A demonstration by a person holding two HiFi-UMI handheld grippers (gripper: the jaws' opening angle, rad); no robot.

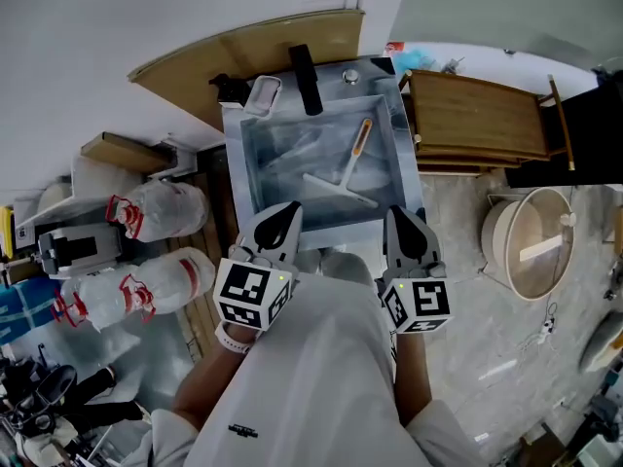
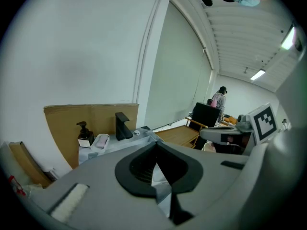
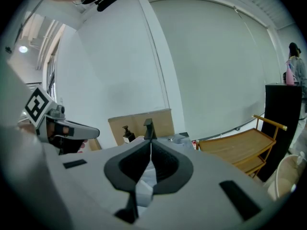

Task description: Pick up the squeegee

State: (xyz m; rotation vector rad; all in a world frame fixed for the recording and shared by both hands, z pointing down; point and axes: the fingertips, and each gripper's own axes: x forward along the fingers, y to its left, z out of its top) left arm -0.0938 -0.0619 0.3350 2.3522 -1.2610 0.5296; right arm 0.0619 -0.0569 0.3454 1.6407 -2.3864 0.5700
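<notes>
The squeegee (image 1: 348,170), with a wooden handle and a white blade, lies in the steel sink (image 1: 255,178) in the head view. My left gripper (image 1: 280,224) hovers at the sink's near left edge, its jaws shut with nothing between them. At the near right edge sits my right gripper (image 1: 404,229), also shut and holding nothing. Both tips stay short of the squeegee. In the left gripper view the left gripper (image 2: 156,146) has its jaws touching at the tip; the right gripper (image 3: 150,142) looks the same in its own view. The squeegee is hidden in both gripper views.
A black faucet (image 1: 305,79) and a soap dispenser (image 1: 230,89) stand at the sink's far rim, backed by cardboard (image 1: 253,52). A wooden cart (image 1: 482,117) is at the right, a round tub (image 1: 535,243) below it. Tied plastic bags (image 1: 151,282) lie at the left.
</notes>
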